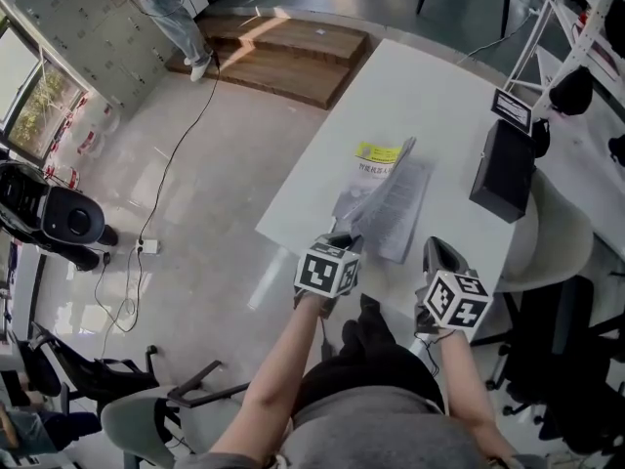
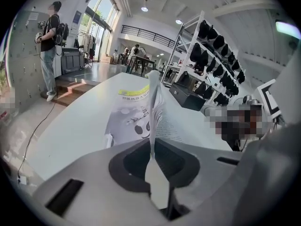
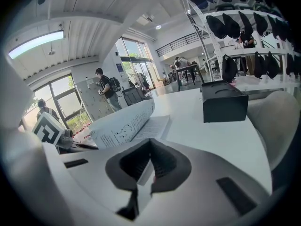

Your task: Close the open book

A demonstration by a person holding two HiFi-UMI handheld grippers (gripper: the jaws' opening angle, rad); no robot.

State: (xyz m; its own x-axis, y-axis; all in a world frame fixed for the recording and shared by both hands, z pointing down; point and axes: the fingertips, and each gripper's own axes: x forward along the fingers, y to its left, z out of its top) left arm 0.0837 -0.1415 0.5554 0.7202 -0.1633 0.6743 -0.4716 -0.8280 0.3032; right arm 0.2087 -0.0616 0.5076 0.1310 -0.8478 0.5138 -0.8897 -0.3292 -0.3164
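Open book mid-worktop. Yellow band on the cover, print too small to read. At its 7 o'clock, left gripper angled down, jaws clamped on the edge of the lifted left half, which stands edge-up. At 5 o'clock, right gripper angled down beside the right page, jaws nearly together, nothing held. Black box at the book's 3 o'clock.

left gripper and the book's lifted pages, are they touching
Touching. The left gripper view shows the left gripper shut on the near edge of the lifted pages.
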